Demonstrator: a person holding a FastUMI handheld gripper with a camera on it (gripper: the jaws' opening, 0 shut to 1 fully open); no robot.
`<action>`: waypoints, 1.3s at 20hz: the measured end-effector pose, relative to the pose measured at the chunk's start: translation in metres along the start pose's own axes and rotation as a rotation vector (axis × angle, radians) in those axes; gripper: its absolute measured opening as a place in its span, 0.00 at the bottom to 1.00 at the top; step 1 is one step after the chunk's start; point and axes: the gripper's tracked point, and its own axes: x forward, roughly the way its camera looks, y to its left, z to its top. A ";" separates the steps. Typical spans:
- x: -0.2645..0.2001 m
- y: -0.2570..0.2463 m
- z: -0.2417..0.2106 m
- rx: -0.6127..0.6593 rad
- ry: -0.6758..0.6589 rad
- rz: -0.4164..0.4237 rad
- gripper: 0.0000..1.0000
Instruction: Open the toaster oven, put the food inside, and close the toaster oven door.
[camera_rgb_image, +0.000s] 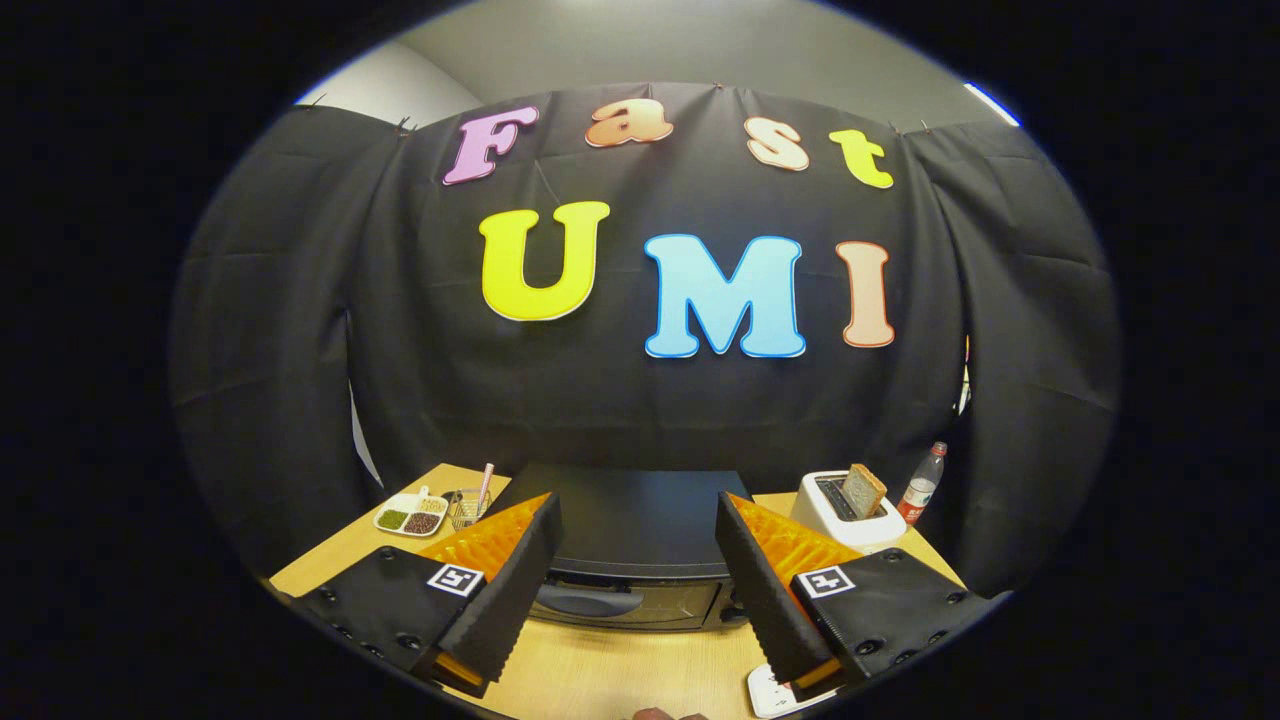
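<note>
A black toaster oven (625, 520) sits on the wooden table (610, 670), beyond and between my two fingers; I look down on its flat top. Its door (640, 602) faces me and is closed, with a handle (585, 600) across the upper part. My gripper (638, 580) hangs above the table in front of the oven, open, with nothing between the fingers. A white plate (772, 692) lies on the table just under the right finger; what it holds is hidden.
A white pop-up toaster (835, 510) with a slice of bread (864, 490) standing in it is right of the oven, a plastic bottle (921, 484) beyond it. Left of the oven are a divided dish (410, 517) of grains and a small wire basket (465, 505).
</note>
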 end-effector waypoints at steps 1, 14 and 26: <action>0.006 0.001 -0.009 -0.004 0.018 -0.001 0.98; 0.080 0.050 -0.118 0.029 0.190 0.044 0.98; 0.083 0.049 -0.137 0.042 0.274 0.042 0.99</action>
